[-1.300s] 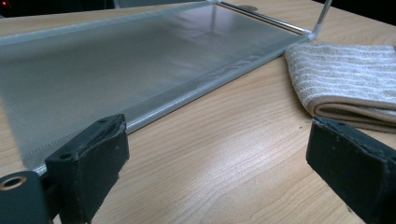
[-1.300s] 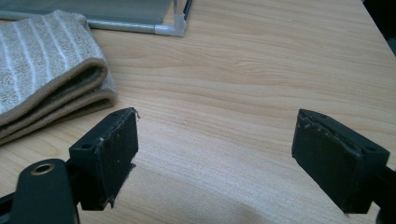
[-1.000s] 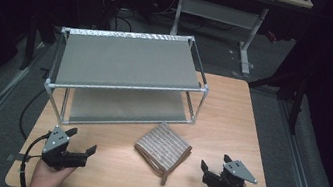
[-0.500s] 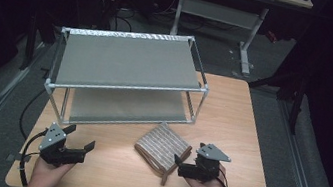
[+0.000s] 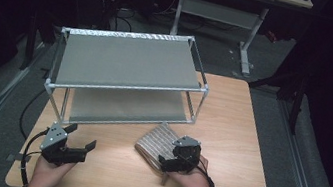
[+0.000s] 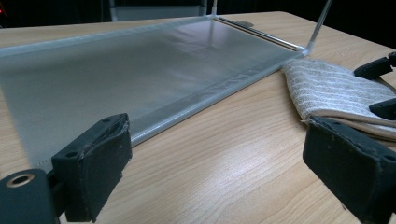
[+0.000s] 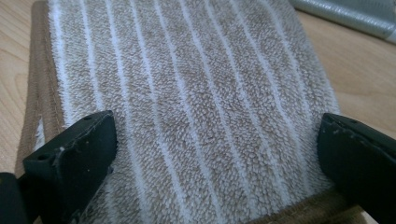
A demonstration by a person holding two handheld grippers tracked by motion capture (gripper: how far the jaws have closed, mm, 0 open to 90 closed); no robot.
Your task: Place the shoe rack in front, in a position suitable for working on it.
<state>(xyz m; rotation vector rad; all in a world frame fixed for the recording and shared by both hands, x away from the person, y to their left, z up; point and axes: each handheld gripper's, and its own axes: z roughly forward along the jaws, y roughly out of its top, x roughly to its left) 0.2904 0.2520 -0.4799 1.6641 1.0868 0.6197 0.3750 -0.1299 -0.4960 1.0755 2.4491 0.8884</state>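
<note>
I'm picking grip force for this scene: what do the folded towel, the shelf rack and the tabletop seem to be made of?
Folded towel: looks like soft terry cloth, tan with white stripes and a looped pile. Shelf rack: thin shiny tubes, probably metal, with grey matte panels that may be stretched fabric. Tabletop: light wood grain, smooth and slightly glossy, possibly laminate.

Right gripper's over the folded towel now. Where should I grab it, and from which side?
Take the folded towel at its near edge, coming from the person's side. It lies flat, its layers stacked there, and the open right gripper already straddles that end.
</note>
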